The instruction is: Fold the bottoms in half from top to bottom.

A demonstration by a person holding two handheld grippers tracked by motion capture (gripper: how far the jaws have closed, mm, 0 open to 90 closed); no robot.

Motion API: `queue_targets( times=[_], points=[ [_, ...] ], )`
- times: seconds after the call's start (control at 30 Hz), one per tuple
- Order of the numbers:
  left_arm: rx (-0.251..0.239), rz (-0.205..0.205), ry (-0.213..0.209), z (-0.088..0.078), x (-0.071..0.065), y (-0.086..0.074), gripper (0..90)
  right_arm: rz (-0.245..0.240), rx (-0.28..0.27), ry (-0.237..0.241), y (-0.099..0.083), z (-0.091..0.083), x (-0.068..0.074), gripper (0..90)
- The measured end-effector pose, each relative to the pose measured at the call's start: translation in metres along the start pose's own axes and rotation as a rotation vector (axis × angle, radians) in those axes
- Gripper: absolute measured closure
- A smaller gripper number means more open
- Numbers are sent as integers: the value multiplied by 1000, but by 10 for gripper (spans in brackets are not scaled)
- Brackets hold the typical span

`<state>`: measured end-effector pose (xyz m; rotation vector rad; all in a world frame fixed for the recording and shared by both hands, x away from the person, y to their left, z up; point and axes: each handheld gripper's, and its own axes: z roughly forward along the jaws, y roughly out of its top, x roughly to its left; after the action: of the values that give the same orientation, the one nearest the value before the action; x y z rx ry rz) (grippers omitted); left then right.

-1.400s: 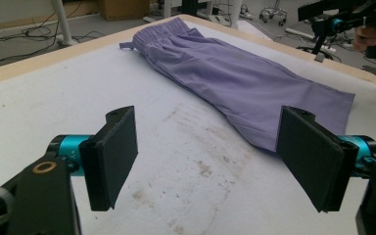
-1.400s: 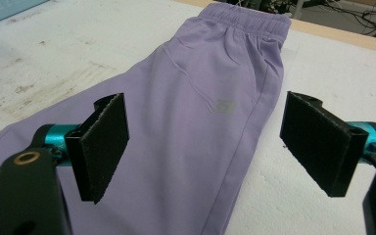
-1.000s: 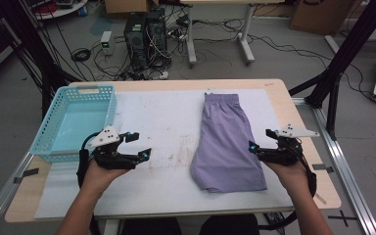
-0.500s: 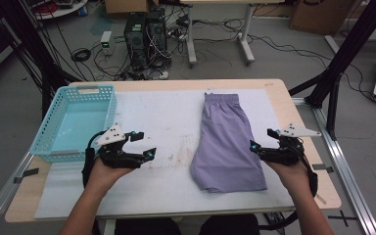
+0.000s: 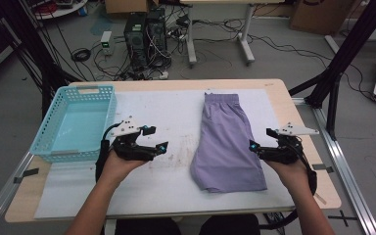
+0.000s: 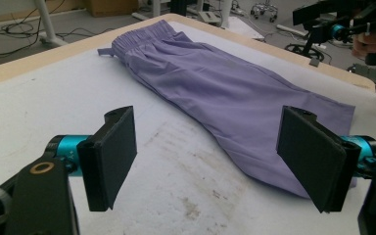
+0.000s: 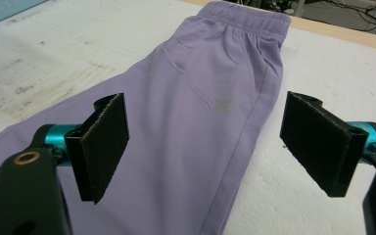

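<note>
Hand-held grippers, left and right: jaws wide, empty, flanking shorts.

Shorts flat on mat, right of centre, waistband at far end. Basket at left edge of table, well apart from shorts. Left gripper over mat between basket and shorts. Right gripper at shorts' right edge, near hem.

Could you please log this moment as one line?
left tool: open, nothing held | right tool: open, beside shorts | shorts: flat on mat | basket: holds nothing
</note>
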<state>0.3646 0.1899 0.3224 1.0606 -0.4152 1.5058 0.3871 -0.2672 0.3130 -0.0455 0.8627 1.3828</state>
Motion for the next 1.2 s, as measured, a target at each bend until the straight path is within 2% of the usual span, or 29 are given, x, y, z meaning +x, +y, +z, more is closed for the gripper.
queue_targets(
  times=[0.13, 0.27, 0.37, 0.5, 0.77, 0.93, 1.1, 1.2],
  points=[
    [6, -4, 5, 7, 1, 2, 229, -4, 16, 0, 1, 3, -1, 188],
    [18, 4, 4, 8, -1, 2, 229, -6, 59, -15, 1, 13, -7, 188],
    [16, 15, 10, 2, -2, 2, 229, 10, 92, -35, 3, 22, -12, 188],
    [0, 17, 20, -13, -4, 2, 229, 7, 94, -36, 9, 30, -12, 188],
    [-23, 18, 55, -49, -3, -6, 229, -37, 101, -15, 27, 49, 3, 188],
    [-44, 3, 85, -70, -1, -15, 229, -52, 155, 2, 35, 77, 14, 188],
    [-42, -12, 99, -75, 2, -22, 229, -77, 202, 32, 38, 110, 33, 190],
    [-44, -6, 95, -73, 2, -21, 229, -61, 192, 59, 42, 124, 45, 195]
  ],
)
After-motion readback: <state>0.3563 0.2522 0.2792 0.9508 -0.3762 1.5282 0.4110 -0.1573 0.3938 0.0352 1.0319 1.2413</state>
